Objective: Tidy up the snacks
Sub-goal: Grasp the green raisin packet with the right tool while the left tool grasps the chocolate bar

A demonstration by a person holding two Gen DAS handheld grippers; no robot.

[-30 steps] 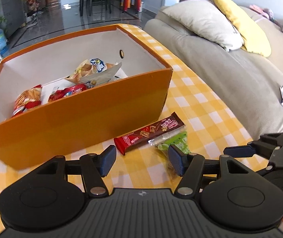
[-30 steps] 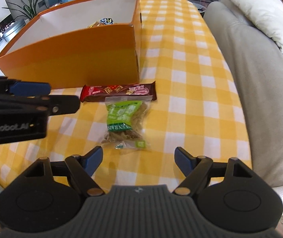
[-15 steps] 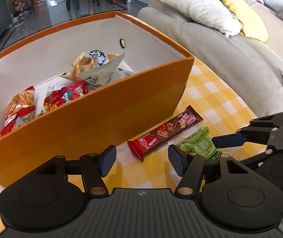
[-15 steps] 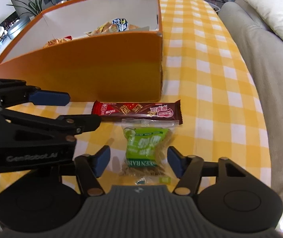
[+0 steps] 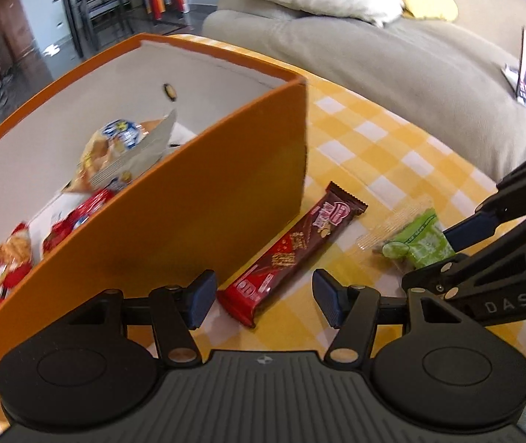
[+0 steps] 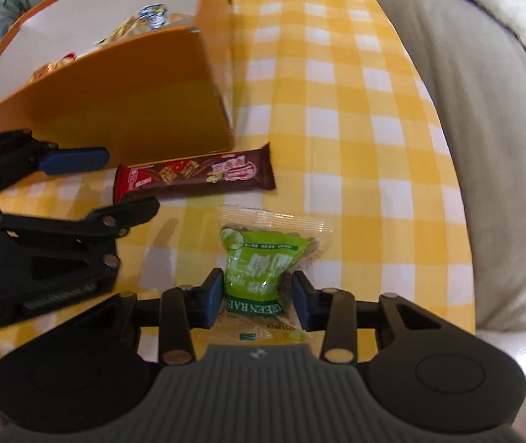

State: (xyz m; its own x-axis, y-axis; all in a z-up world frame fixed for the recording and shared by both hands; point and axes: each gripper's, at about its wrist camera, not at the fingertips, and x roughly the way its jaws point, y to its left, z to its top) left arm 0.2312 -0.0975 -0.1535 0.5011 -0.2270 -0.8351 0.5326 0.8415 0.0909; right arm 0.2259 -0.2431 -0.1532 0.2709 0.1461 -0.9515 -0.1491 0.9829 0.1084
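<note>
Entry: your right tongs [image 6: 257, 291], spread a second ago, are now pinching the green raisin packet [image 6: 263, 262] on the bench [image 6: 336, 110]; left tongs [image 5: 259, 297] are hovering spread over the chocolate bar [image 5: 292, 251], boxing pending.

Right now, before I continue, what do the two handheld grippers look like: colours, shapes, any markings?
Both match. The left gripper and right gripper have black linkage arms with silver rivets, blue finger pads, a ribbed dark-grey body and two round black discs. In the left wrist view, the right gripper's side reads "DAS"; the lettering on the left gripper's side in the right wrist view is blurred. No cables visible.
</note>
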